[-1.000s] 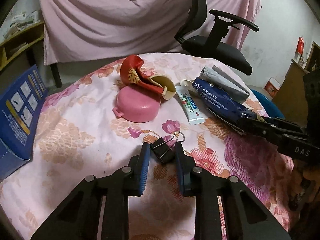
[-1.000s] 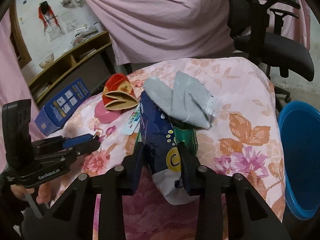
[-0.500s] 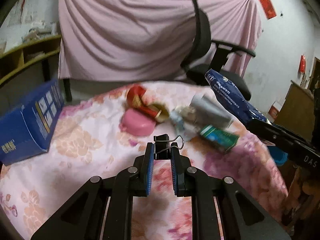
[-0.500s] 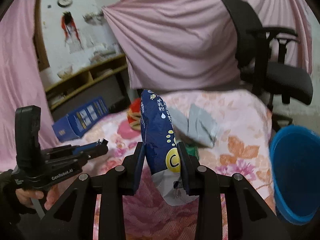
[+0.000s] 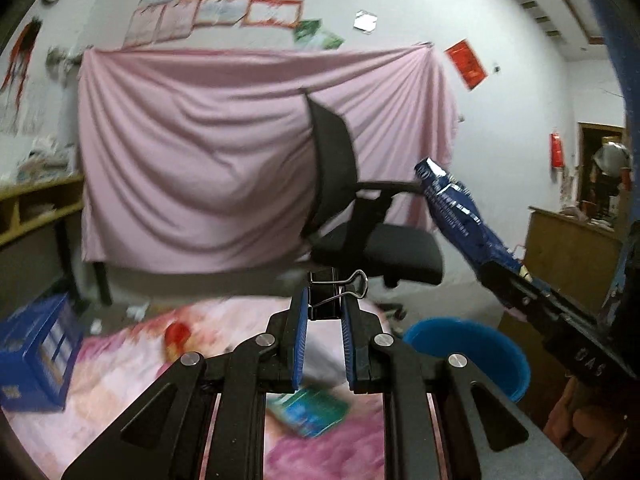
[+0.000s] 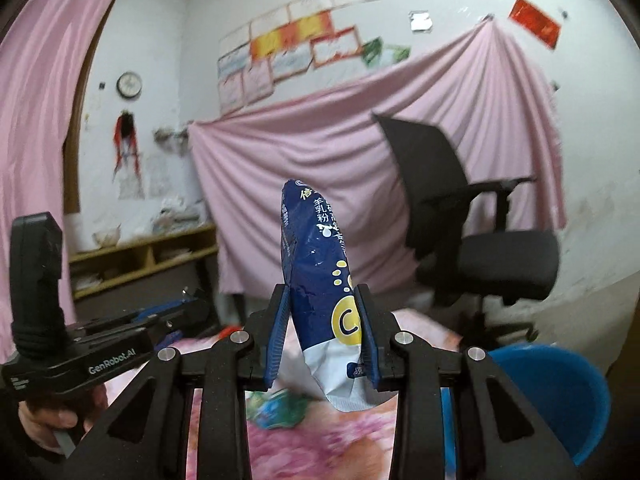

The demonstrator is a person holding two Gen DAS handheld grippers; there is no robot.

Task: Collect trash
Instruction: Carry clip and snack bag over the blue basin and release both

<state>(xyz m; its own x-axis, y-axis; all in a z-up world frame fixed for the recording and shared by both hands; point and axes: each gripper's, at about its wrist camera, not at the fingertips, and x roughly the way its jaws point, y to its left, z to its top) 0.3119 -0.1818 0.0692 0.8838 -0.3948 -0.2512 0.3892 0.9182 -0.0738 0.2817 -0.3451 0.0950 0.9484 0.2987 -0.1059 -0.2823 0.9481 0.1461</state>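
Note:
My left gripper [image 5: 323, 307] is shut on a black binder clip [image 5: 334, 295] and holds it high above the floral-covered table [image 5: 120, 392]. My right gripper [image 6: 321, 312] is shut on a dark blue snack bag [image 6: 320, 264], held upright in the air; the bag also shows in the left wrist view [image 5: 456, 216]. A blue bin [image 5: 468, 344] stands to the right of the table and shows in the right wrist view [image 6: 552, 396] too. The left gripper's body [image 6: 92, 352] sits at the left of the right wrist view.
A blue box [image 5: 36, 356], a red item [image 5: 178, 338] and a green packet [image 5: 308, 410] lie on the table, blurred. A black office chair [image 5: 372, 240] stands behind the table against a pink curtain [image 5: 200, 160]. Wooden shelves [image 6: 140, 260] line the left wall.
Both grippers have lifted off the table and tilted up: the left one closed on the binder clip and raised it, the right one raised the blue bag. The table has dropped low in view.

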